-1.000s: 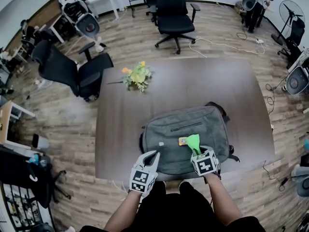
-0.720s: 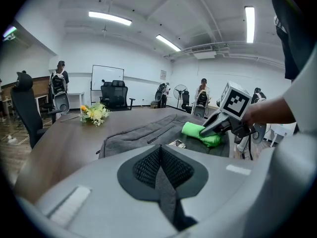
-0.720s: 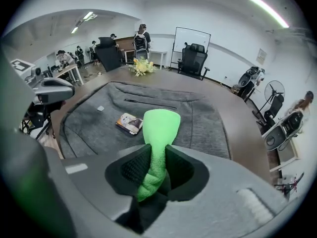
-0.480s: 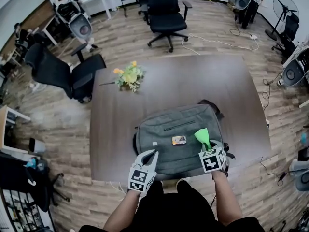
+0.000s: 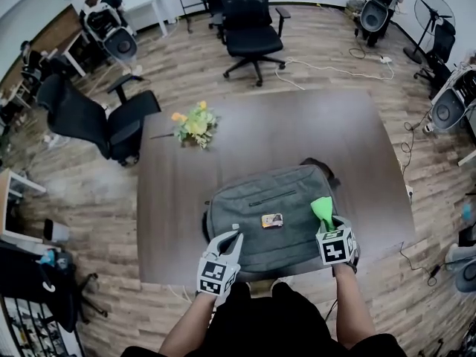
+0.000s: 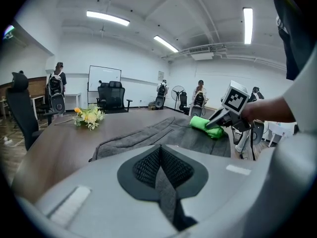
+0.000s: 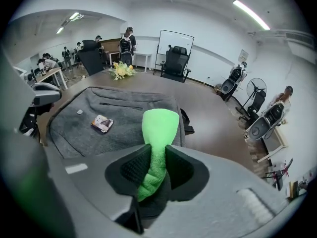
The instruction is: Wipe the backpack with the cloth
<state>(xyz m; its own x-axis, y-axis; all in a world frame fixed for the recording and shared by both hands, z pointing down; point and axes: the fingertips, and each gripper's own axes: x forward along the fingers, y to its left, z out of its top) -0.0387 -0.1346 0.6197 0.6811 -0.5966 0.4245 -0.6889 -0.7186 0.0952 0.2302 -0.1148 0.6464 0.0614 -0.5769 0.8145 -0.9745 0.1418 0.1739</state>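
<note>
The right hand-held gripper (image 5: 327, 227) pinches the green cloth (image 5: 322, 207), forearm stretched forward over the right side of the grey backpack (image 5: 260, 195). The backpack lies flat on the desk (image 5: 171, 199). The left hand-held gripper (image 5: 235, 239), pressed together on nothing, is at the backpack's near left edge. A small card (image 5: 272, 220) lies on the backpack between them, and a flower bunch (image 5: 191, 125) stands well apart.

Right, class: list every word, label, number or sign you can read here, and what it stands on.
No text can be read.
Small printed card on the grey fabric backpack: print too small to read.
Black-and-white square marker: a pattern, no letters.
White rectangular whiteboard: no legible writing.
</note>
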